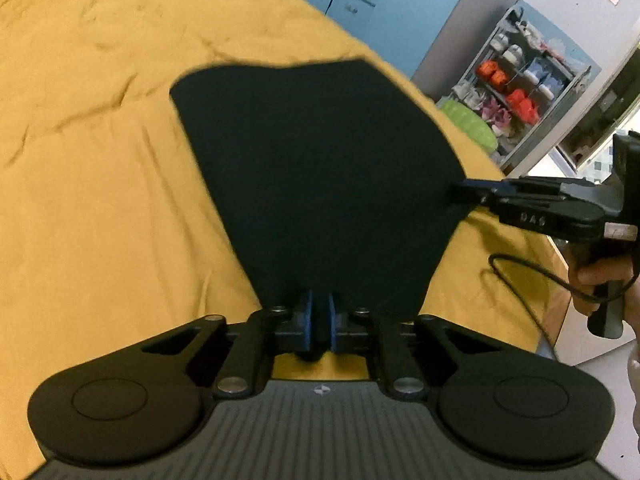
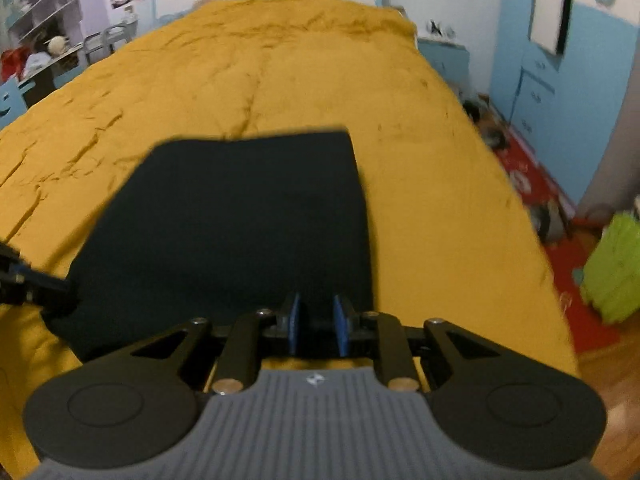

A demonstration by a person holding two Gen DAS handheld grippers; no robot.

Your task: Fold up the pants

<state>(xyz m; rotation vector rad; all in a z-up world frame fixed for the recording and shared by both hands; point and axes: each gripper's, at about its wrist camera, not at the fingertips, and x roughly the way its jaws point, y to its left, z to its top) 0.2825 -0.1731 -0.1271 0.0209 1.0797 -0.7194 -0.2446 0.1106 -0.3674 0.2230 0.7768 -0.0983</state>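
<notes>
The black pants [image 1: 320,176] lie folded on a mustard-yellow bedspread [image 1: 100,200]. My left gripper [image 1: 320,320] is shut on the near edge of the pants, blue pads pinching the cloth. In the left wrist view my right gripper [image 1: 466,192] comes in from the right and grips the right edge of the pants. In the right wrist view the pants [image 2: 240,224] spread ahead, and my right gripper [image 2: 316,328] has its blue pads a little apart with the dark cloth edge between them. The left gripper [image 2: 60,288] shows at the left edge of that view.
The bed's right edge drops to a wooden floor with a red mat [image 2: 560,208]. A shelf rack [image 1: 520,88] with orange and white items and a green object [image 1: 472,124] stand beyond the bed. Blue cabinets [image 2: 560,100] line the wall. A cable [image 1: 532,280] hangs from the right gripper.
</notes>
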